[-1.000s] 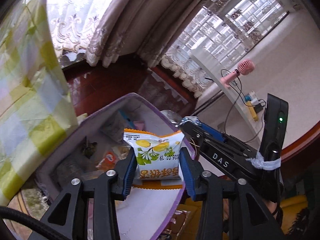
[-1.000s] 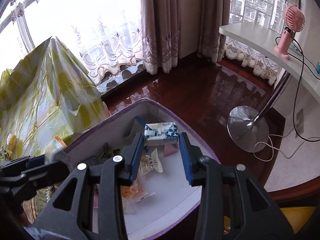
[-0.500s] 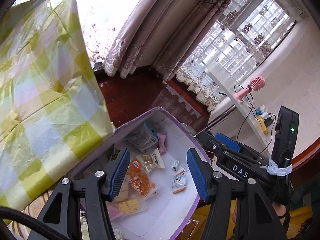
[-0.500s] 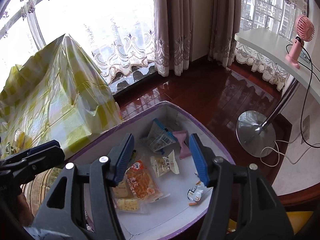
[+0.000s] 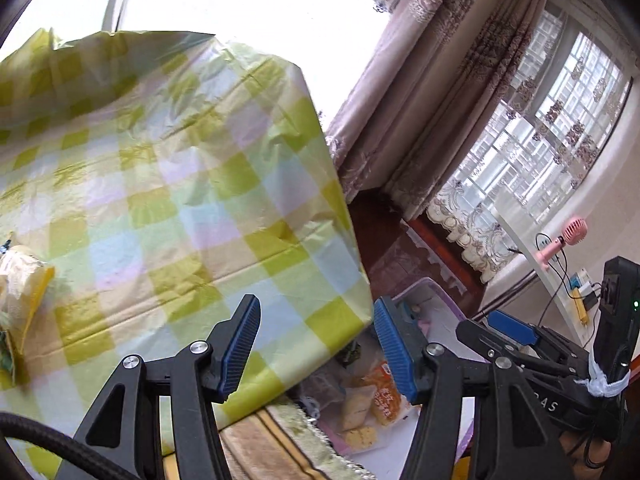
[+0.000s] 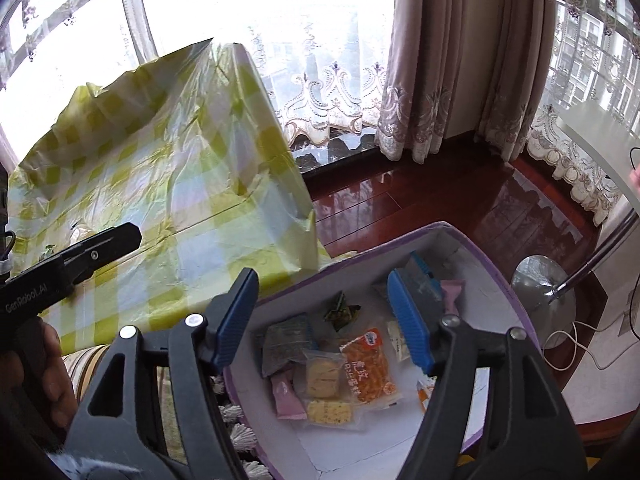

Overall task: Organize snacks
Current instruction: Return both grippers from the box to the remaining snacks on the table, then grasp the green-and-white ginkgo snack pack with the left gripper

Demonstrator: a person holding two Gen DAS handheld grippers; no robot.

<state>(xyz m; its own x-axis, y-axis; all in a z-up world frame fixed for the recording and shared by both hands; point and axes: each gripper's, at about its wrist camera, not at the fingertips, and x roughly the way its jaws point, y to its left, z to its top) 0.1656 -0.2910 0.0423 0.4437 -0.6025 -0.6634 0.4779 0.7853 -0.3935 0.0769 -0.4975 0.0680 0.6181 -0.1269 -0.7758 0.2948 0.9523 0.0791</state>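
By the curtained window, your checked-cloth table (image 5: 168, 184) stands beside the purple box (image 6: 496, 280) of snacks (image 6: 368, 364). Both the left gripper (image 5: 316, 344) and right gripper (image 6: 324, 320) are empty, the right's jaws having just been opening. Next step, likely: fetch the yellow packet (image 5: 20, 280) on the table.

A thin, crinkled plastic sheet (image 6: 168, 184) in yellow-green check covers the table, faintly shiny. The purple-edged box (image 6: 496, 276) looks like matt white card inside, holding glossy film snack packets (image 6: 370, 364). Beyond it the dark wood floor (image 6: 440, 200) is polished and mirror-glossy.
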